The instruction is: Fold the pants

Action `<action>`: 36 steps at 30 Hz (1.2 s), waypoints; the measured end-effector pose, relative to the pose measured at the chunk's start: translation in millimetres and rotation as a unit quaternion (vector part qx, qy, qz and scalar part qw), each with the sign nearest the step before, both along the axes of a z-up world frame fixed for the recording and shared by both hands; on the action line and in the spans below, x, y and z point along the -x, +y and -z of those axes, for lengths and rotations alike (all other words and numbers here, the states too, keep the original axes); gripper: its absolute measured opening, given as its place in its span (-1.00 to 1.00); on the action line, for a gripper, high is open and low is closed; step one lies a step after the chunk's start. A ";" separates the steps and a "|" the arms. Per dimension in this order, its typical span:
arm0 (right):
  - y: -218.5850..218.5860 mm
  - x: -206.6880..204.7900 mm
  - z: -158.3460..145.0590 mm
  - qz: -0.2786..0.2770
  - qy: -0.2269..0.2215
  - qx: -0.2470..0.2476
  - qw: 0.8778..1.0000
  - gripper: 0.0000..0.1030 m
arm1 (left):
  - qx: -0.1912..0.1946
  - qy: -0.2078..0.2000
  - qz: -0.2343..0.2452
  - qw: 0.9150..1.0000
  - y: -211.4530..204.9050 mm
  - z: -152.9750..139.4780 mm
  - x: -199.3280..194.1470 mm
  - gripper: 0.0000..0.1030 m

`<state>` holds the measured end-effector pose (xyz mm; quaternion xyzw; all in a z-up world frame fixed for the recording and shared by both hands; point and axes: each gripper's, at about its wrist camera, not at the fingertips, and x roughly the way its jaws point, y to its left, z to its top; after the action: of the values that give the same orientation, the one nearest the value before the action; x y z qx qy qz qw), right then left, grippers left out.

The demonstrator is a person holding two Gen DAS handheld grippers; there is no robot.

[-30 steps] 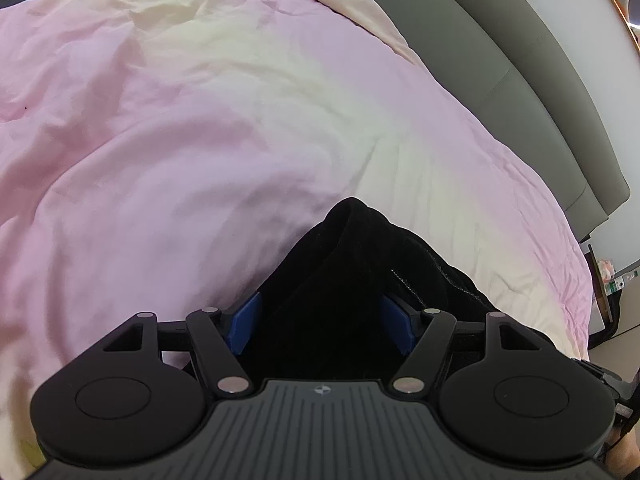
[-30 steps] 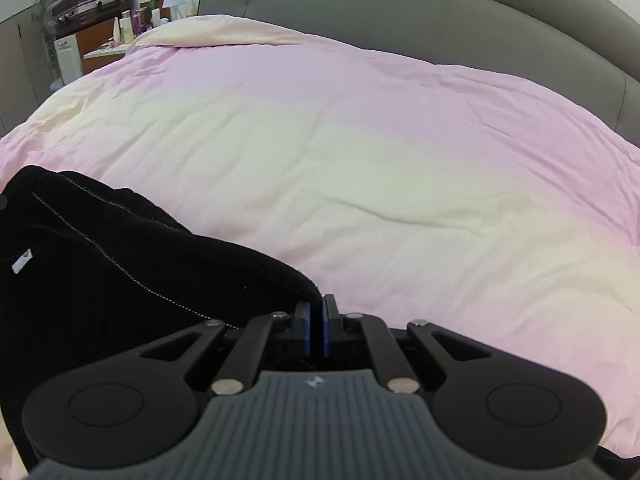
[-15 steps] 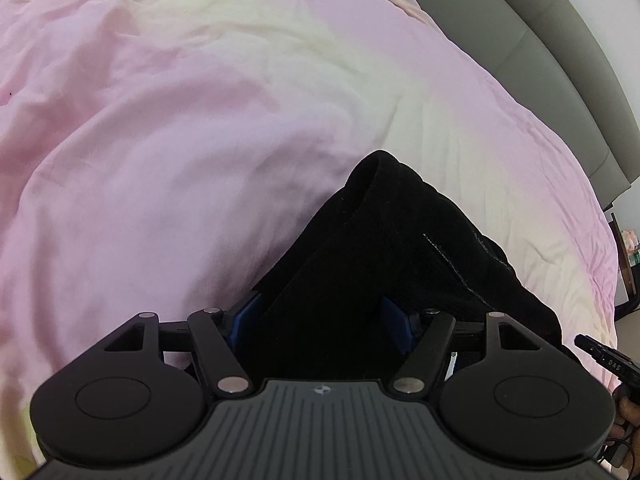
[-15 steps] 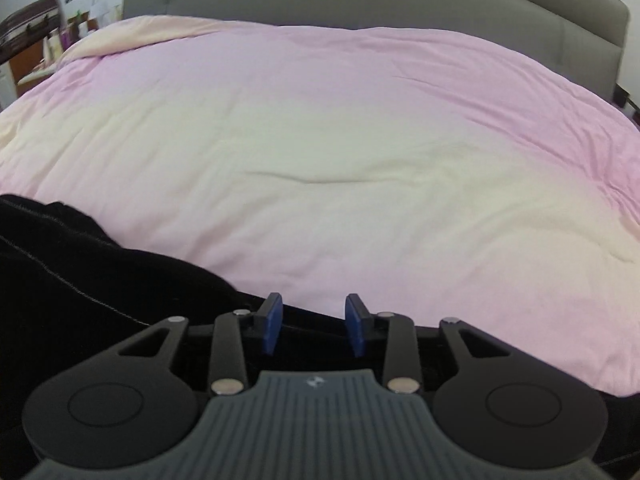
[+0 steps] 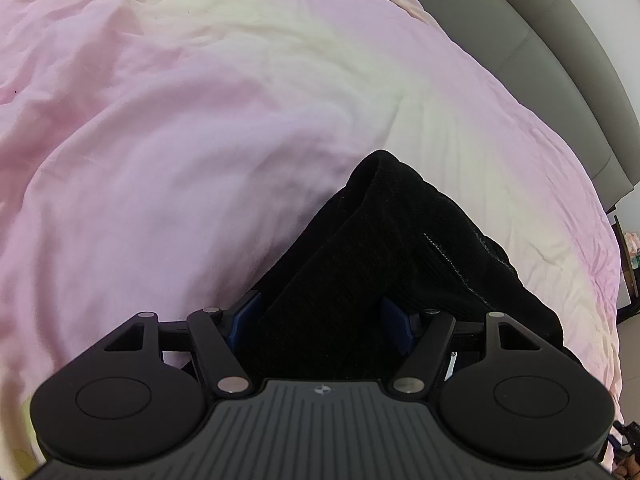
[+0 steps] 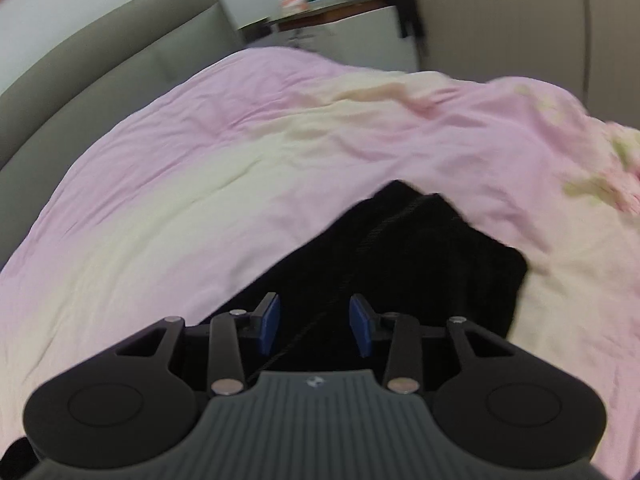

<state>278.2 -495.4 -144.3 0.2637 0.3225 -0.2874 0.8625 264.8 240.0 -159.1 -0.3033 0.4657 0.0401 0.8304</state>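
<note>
Saw left gripper [image 5: 320, 318] spread fairly wide, blue pads [image 5: 245, 316] pressed on either side of a thick bunch of black pants [image 5: 380, 260], so logged as gripping the pants. Noted the cloth filling the whole gap between the jaws, then running ahead of the gripper and tapering to a rounded folded end further forward and a little right of the gripper's line. Spotted a pale stitched seam along the part right of the jaws.

Saw right gripper [image 6: 316, 324] part open, jaws just been opening, with nothing clamped. Noted its blue pads [image 6: 270, 322] apart and clear of the cloth, with the black pants [image 6: 420, 248] lying below and ahead of the gap, reaching forward and to the gripper's right. Caught a thin pale seam line running from under the jaws diagonally forward. Could not tell whether the pad tips touched the cloth, as the view was blurred.

Found the pants resting on a pink and cream duvet [image 5: 200, 140], creased, spread all round both grippers. Saw a grey padded headboard [image 5: 560, 60] far forward and right of the left gripper, far forward and left of the right one [image 6: 100, 60]. Made out a side table [image 6: 332, 4] beyond the bed ahead of the right gripper, with blurred small items on top and a dark thing [image 6: 408, 8] hanging off it, too smeared to name
</note>
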 end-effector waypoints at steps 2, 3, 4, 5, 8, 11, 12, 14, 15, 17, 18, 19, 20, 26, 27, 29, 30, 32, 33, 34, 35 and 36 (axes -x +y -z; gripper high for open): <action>-24.1 28.0 12.3 0.039 -0.009 -0.013 0.999 -0.25 | -0.002 0.000 -0.001 1.000 0.0 -0.4 0.1 0.51; -34.4 39.2 18.8 0.049 -0.016 -0.028 0.998 -0.25 | -0.003 0.001 -0.001 1.000 -0.1 -0.5 0.0 0.51; -42.5 48.3 24.8 0.057 -0.023 -0.044 0.997 -0.24 | -0.004 0.001 -0.002 1.000 -0.2 -0.6 -0.1 0.51; -48.0 57.5 31.9 0.067 -0.034 -0.062 0.995 -0.19 | -0.006 0.001 -0.003 1.000 -0.5 -0.8 -0.1 0.52; -55.8 67.5 47.0 0.079 -0.076 -0.111 0.988 -0.18 | -0.012 0.001 -0.005 1.000 -0.6 -0.8 -0.4 0.52; -58.3 64.1 54.3 0.090 -0.084 -0.127 0.984 -0.09 | -0.018 0.001 -0.006 1.000 -0.5 -0.5 -0.9 0.53; -59.3 62.4 56.8 0.095 -0.086 -0.137 0.982 -0.09 | -0.019 0.001 -0.006 1.000 -0.7 -0.6 -1.0 0.54; -60.5 61.3 59.4 0.103 -0.101 -0.158 0.977 -0.59 | -0.021 0.002 -0.007 1.000 -0.7 -0.2 -1.8 0.55; -61.1 59.9 58.1 0.102 -0.106 -0.162 0.976 -0.78 | -0.022 0.002 -0.008 1.000 -0.7 -0.1 -2.2 0.55; -55.3 57.7 38.8 0.098 -0.111 -0.109 0.983 -0.99 | -0.022 0.001 -0.008 1.000 -0.6 -0.4 -2.2 0.55; -50.9 56.6 24.6 0.086 -0.118 -0.072 0.987 -0.99 | -0.022 0.001 -0.007 1.000 -0.4 -0.5 -1.7 0.55; -44.6 56.6 9.2 0.068 -0.133 -0.035 0.988 -1.00 | -0.022 0.001 -0.008 1.000 -0.5 -0.4 -1.3 0.55; -37.4 58.6 -5.5 0.057 -0.149 0.001 0.987 -1.00 | -0.021 0.000 -0.008 1.000 -0.5 -0.1 -1.3 0.55; -23.1 54.0 -33.0 0.021 -0.131 0.128 0.983 -1.00 | -0.031 -0.002 -0.004 1.000 -2.8 0.2 -1.7 0.56; -32.4 46.1 -20.0 0.032 -0.083 0.110 0.990 -0.97 | -0.030 -0.002 -0.004 1.000 -2.4 0.2 -2.0 0.56; -56.0 32.0 17.7 0.051 0.034 0.030 0.998 -0.91 | -0.026 -0.001 -0.005 1.000 -1.2 0.3 -2.4 0.56; -63.8 35.3 33.0 0.064 0.062 -0.004 0.996 -0.95 | -0.024 -0.001 -0.006 1.000 -0.6 -0.1 -2.4 0.56; -64.4 48.6 39.2 0.088 0.028 -0.028 0.995 -0.85 | -0.022 -0.001 -0.007 1.000 -0.1 -0.4 -2.0 0.56; -61.5 53.0 37.1 0.099 0.010 -0.027 0.995 -0.77 | -0.022 -0.001 -0.007 1.000 -0.4 -0.7 -2.2 0.56; -57.1 54.2 34.3 0.104 0.000 -0.021 0.994 -0.57 | -0.023 0.000 -0.007 1.000 -0.6 -0.9 -2.6 0.56; -50.3 51.4 28.0 0.109 0.001 0.000 0.994 -0.45 | -0.023 0.000 -0.007 1.000 -0.6 -0.8 -2.5 0.56; -42.3 45.3 20.4 0.112 0.008 0.033 0.993 -0.36 | -0.023 0.000 -0.007 1.000 -0.4 -0.8 -2.3 0.56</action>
<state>232.9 -537.7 -164.7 0.2678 0.2882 -0.3950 0.8302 267.1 239.6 -158.3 -0.2868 0.4623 0.0565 0.8372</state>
